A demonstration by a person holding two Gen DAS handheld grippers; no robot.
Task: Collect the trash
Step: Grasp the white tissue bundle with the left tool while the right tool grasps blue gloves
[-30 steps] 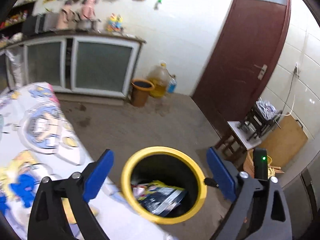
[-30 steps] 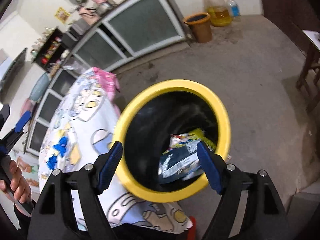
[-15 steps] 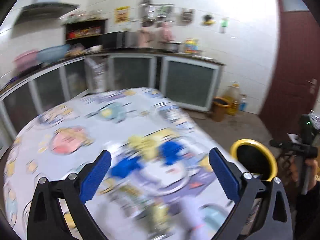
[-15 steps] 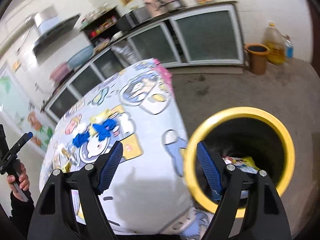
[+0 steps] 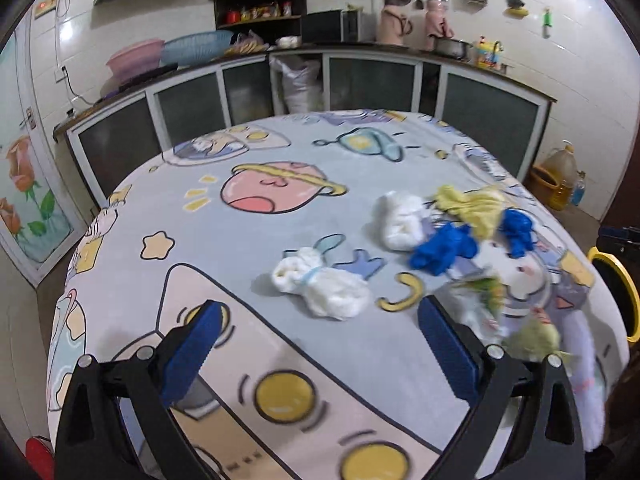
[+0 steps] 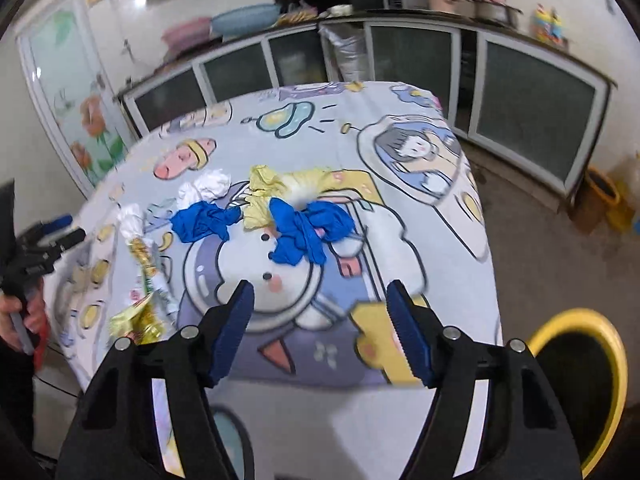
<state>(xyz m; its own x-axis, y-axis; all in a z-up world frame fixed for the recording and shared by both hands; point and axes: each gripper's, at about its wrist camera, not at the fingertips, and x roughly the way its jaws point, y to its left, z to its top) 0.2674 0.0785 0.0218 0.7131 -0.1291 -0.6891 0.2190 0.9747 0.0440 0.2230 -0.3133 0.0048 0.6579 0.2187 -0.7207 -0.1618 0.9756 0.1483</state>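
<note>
**Blue gloves and white wads strewn on the cartoon cloth**

Printed fabric, pale grey-blue with cartoon figures, covers the table (image 5: pixel 248 240), and the litter lies on its right half in the left wrist view. Going left to right there: a crumpled white tissue wad (image 5: pixel 320 284) sits nearest the left gripper (image 5: pixel 320 344), a second white wad (image 5: pixel 400 220) lies beyond it, then a blue glove (image 5: pixel 444 248), a yellow rag (image 5: pixel 472 208) touching it, and a second blue glove (image 5: pixel 518 228) just beside the rag. Blurred green-and-white wrappers (image 5: pixel 484 304) lie near the right finger of that gripper. At the far right edge, below the table's rim, shows the yellow-rimmed bin (image 5: pixel 624 300).

In the right wrist view the same heap runs from shiny gold wrappers (image 6: pixel 140 280) at the left to the larger blue glove (image 6: pixel 308 228) in the middle, with the bin (image 6: pixel 576 376) on the floor at lower right, well apart from the trash.

Nothing stands between either gripper and the litter. The left gripper tilts down over the cloth, its jaws wide apart and empty. The right gripper (image 6: pixel 320 332) also tilts down at the table's near edge; its jaws are closing, with nothing between them. A hand (image 6: pixel 24 312) at the left edge of that view grips the other tool's handle.
</note>
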